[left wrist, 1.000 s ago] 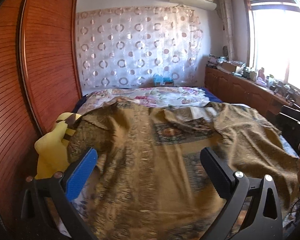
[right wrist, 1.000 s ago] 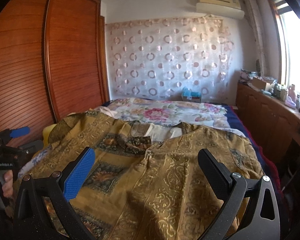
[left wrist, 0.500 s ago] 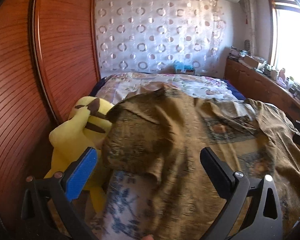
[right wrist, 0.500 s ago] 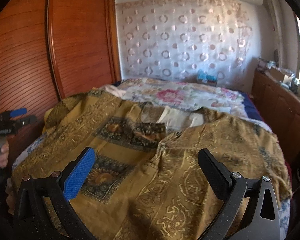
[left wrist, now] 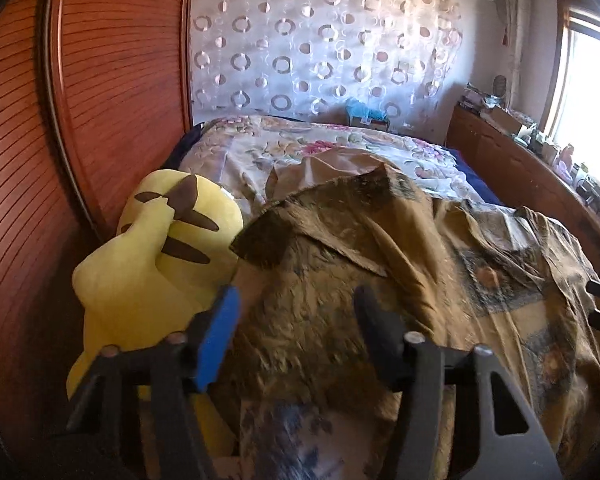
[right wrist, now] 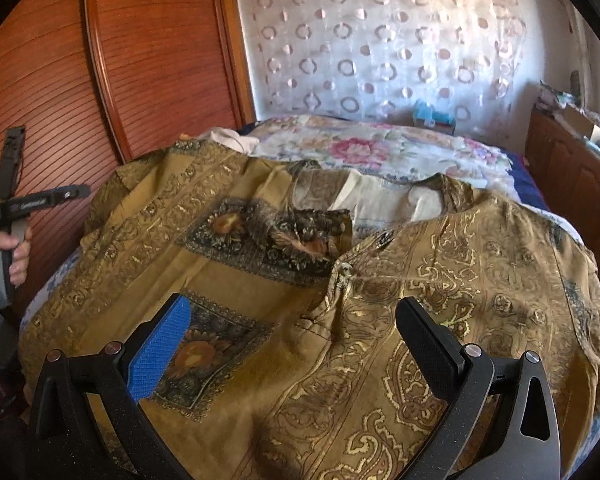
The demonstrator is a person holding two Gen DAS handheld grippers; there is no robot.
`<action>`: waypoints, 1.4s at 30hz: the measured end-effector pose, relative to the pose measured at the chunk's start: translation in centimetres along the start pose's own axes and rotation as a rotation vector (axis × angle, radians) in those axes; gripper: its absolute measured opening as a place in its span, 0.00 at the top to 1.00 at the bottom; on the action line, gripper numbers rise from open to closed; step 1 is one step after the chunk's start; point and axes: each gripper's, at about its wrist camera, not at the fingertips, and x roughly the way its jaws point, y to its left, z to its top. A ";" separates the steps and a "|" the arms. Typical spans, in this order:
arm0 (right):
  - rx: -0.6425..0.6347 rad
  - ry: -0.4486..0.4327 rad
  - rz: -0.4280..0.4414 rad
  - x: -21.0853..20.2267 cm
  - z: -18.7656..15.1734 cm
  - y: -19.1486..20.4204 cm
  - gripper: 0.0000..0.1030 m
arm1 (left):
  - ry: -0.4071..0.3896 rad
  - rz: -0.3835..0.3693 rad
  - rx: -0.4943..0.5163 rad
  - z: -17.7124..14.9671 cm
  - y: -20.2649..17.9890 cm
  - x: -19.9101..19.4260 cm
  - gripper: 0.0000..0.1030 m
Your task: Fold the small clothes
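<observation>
Since the gold patterned shirt (right wrist: pixel 440 280) looks thin, limp and light, its sleeve edge at lower centre suits the left gripper (left wrist: pixel 296 320), fingers half-spread around it, while the right gripper (right wrist: pixel 296 344) hovers wide apart.

Daylight pours in from the window (left wrist: pixel 588 92) at right, blown out to white glare. Both views bend strongly at the dark fisheye corners. The left tongs (left wrist: pixel 296 328) and nearby shirt (left wrist: pixel 312 344) are smeared by motion blur; the right view stays sharp.

Each black gripper (right wrist: pixel 292 344) has one blue ridged pad (right wrist: pixel 160 350), one black pad and silver screws.
</observation>
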 end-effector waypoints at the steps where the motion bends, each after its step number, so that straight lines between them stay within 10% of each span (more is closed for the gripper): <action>1: 0.005 0.007 0.004 0.2 0.1 -0.2 0.00 | 0.010 -0.005 0.000 0.3 0.2 0.5 0.52; 12: 0.070 0.039 0.020 1.1 0.0 -2.5 0.00 | 0.078 -0.042 0.076 1.2 0.2 2.4 1.00; 31: 0.096 0.000 0.036 0.1 0.1 -3.4 0.00 | -0.028 -0.248 0.300 6.3 -13.5 -5.1 1.00; 42: 0.103 -0.010 0.025 -0.5 0.1 -3.9 0.00 | 0.033 -0.178 0.295 4.5 -12.7 -4.4 0.61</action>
